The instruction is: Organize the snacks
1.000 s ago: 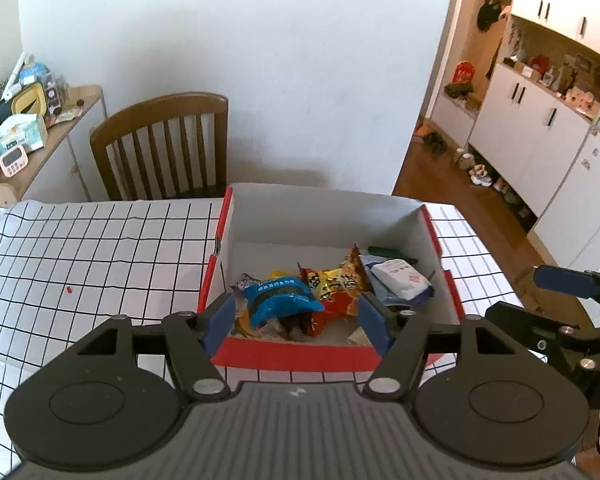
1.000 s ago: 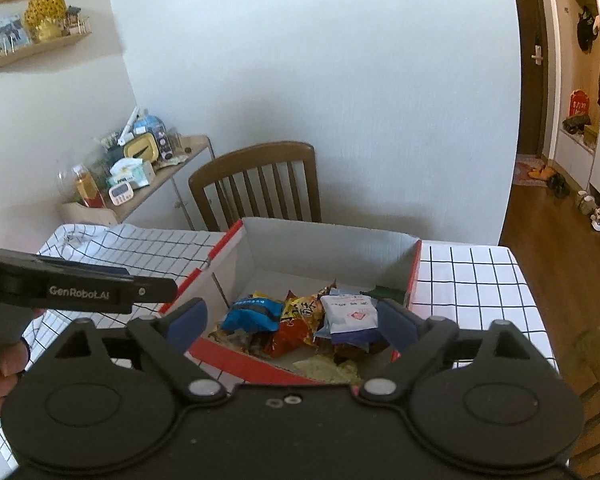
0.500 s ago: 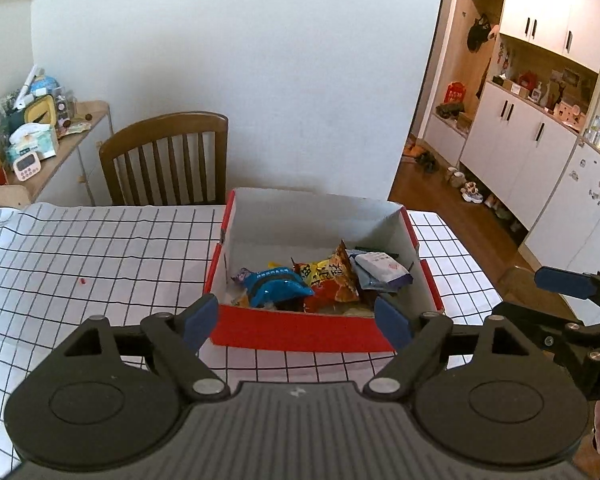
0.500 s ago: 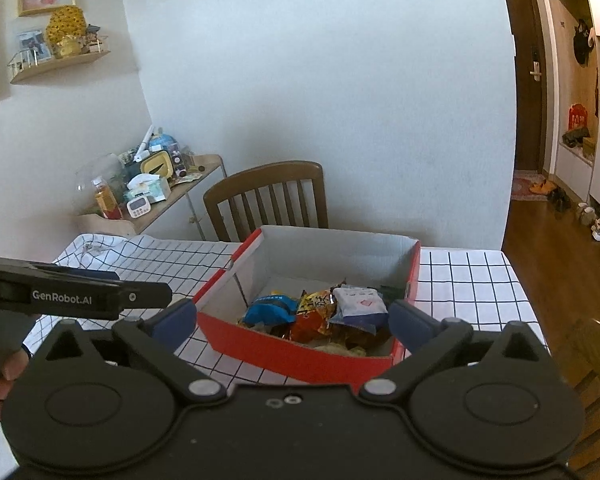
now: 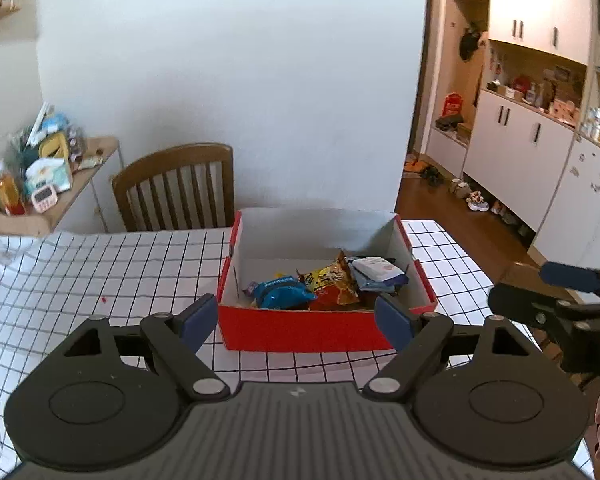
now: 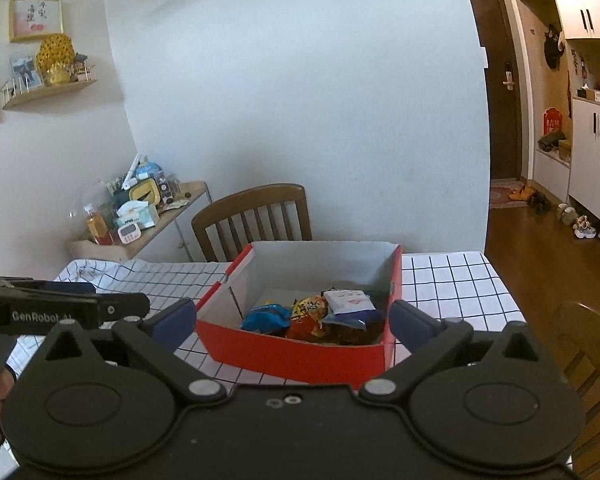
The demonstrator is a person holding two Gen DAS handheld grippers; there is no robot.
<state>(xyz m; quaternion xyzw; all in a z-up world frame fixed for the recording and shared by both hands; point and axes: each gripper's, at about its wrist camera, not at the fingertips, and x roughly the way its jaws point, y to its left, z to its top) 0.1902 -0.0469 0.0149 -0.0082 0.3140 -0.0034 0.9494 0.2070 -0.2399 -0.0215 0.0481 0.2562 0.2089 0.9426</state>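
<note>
Snack packets, a blue foil bag [image 5: 281, 292], an orange-and-yellow crinkled bag [image 5: 332, 282] and a white-and-blue pouch [image 5: 374, 270], sit bunched against the near wall of the red cardboard box with white inside [image 5: 300, 334], which lies straight ahead of both my tools and slightly below them. I read the box's long axis as running across my view, left to right. My left gripper [image 5: 298, 318] faces that near wall squarely, blue pads spread wide and empty, nothing between them; its jaws have just been opening. My right gripper [image 6: 292, 320], off to the right, is spread just as wide, also freshly opened and empty, and sees the box at an angle. I judge the left one nearer. The box rests on a white tablecloth with a black grid [image 5: 100, 264]; a brown wooden chair [image 5: 176, 186] stands behind, white cabinets [image 5: 540, 152] line the right.
</note>
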